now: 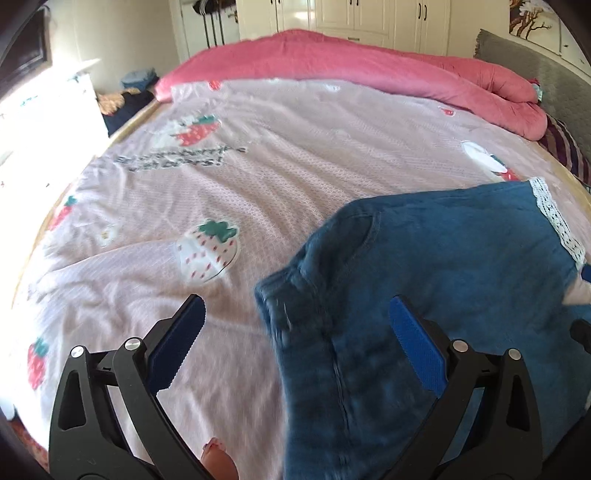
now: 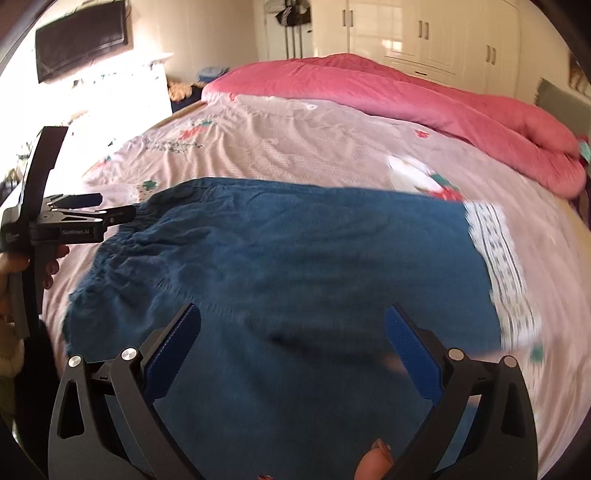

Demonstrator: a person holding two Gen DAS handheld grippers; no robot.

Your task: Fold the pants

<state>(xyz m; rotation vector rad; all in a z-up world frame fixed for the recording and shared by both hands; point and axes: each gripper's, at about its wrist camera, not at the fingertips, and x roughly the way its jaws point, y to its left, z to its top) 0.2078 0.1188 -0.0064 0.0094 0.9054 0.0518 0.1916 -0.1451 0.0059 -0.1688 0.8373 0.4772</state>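
Note:
Blue pants (image 2: pixel 295 258) lie spread flat on the pink strawberry-print bedsheet (image 1: pixel 258 177), with a white lace hem (image 2: pixel 498 266) at the right. The gathered waistband (image 2: pixel 122 251) points left. My right gripper (image 2: pixel 293 317) hovers open over the near part of the pants, with nothing between its fingers. My left gripper (image 1: pixel 295 310) is open at the waistband end of the pants (image 1: pixel 443 295); the waistband corner (image 1: pixel 280 295) lies below the gap between its blue pads. From the right wrist view, the left gripper (image 2: pixel 114 206) sits at the waistband's far corner.
A rolled pink duvet (image 1: pixel 369 70) runs along the far side of the bed. A grey headboard (image 1: pixel 546 74) and a striped pillow (image 1: pixel 565 144) are at the right. White wardrobes (image 2: pixel 424 33) and a wall TV (image 2: pixel 81 40) stand beyond. A hand (image 2: pixel 22 266) holds the left gripper.

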